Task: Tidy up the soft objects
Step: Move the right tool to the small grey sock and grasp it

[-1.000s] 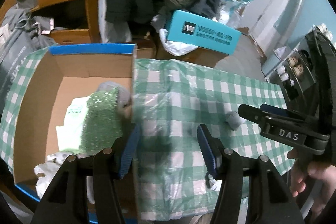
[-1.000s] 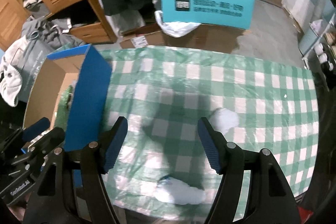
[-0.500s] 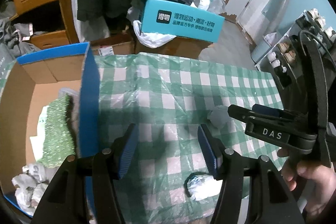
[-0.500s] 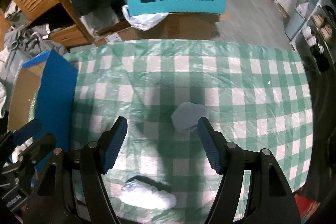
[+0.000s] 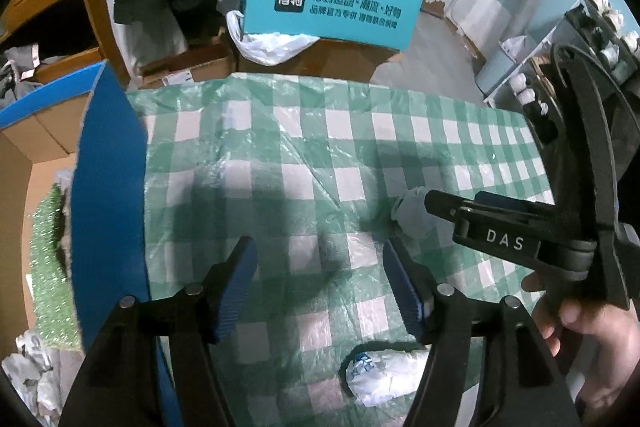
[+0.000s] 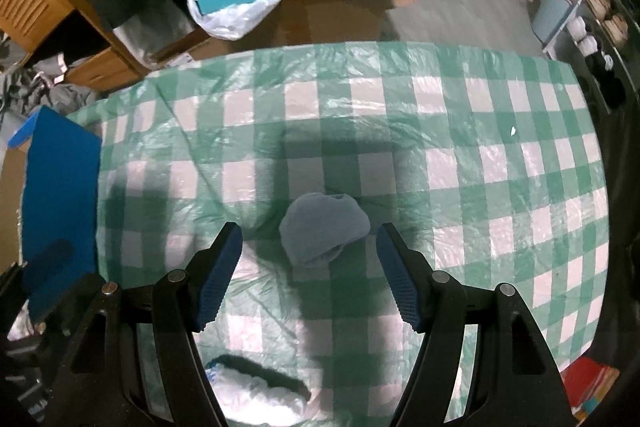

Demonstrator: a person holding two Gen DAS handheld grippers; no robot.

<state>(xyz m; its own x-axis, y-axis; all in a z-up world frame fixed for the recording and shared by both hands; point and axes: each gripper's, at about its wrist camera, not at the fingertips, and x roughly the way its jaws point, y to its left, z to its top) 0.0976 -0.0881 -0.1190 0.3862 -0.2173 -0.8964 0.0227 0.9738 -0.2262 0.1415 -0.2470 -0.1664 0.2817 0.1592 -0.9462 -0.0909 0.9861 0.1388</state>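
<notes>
Right tool (image 6: 309,269) gapes over grey sock (image 6: 323,234); left tool (image 5: 320,281), just widening, half-hides white sock (image 5: 384,371)

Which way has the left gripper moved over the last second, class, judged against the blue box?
Yes. The left gripper has moved rightward away from the blue box, out over the checked cloth; its jaws have just been opening, empty.
</notes>
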